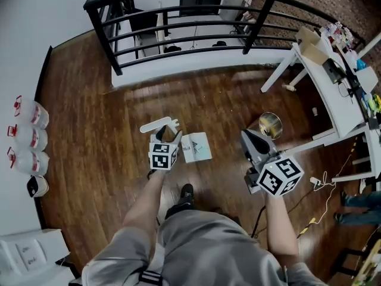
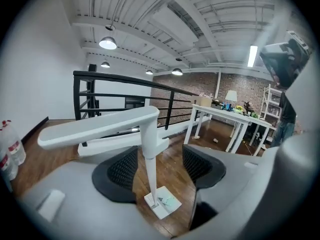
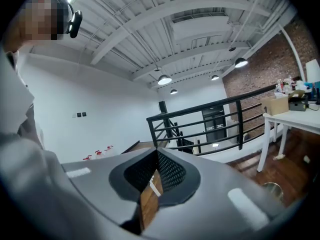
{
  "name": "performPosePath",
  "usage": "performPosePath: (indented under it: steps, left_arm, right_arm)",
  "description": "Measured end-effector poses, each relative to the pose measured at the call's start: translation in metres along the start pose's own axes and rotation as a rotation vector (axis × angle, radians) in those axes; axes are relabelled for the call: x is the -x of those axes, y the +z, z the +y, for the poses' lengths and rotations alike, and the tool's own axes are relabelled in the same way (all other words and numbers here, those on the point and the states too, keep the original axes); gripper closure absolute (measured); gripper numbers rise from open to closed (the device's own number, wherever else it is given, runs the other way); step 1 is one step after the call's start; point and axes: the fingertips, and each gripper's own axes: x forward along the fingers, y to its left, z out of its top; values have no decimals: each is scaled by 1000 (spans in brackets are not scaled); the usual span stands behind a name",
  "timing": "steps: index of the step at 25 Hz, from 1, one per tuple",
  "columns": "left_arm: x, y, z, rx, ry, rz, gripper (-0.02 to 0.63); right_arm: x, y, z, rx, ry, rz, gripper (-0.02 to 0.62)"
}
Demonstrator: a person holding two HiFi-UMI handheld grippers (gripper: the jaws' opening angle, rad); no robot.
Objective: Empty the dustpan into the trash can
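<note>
A white long-handled dustpan stands upright on the wood floor, its pan (image 1: 196, 148) holding a bit of pale litter (image 2: 167, 202). Its thin stem (image 2: 150, 174) rises between the jaws of my left gripper (image 1: 168, 134), and the flat white grip (image 2: 100, 125) sits above them. The left gripper (image 2: 160, 166) is open; its pads stand clear of the stem on both sides. A round metal trash can (image 1: 269, 125) stands on the floor to the right. My right gripper (image 1: 249, 134) hovers just beside it, shut with nothing in it (image 3: 156, 156).
A black railing (image 1: 196, 16) guards a drop beyond the dustpan. A white desk (image 1: 333, 94) loaded with clutter stands at the right, with cables (image 1: 324, 183) on the floor under it. Plastic jugs (image 1: 27, 139) line the left wall. My shoe (image 1: 186, 192) is behind the pan.
</note>
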Motion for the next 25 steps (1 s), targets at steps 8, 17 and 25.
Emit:
performPosePath:
  steps: [8,17,25]
  left_arm:
    - [-35,12,2,-5,31,-24,308]
    - [-44,20,4,-6,40,-25,414]
    - [-35,43,-11,-74,-6,-44,397]
  right_arm:
    - [7,0,-19,-8,-83,13,595]
    - [23,-2,-29,-25,-147,7,595]
    - [29,-6,-32,-40,-164,-10,595]
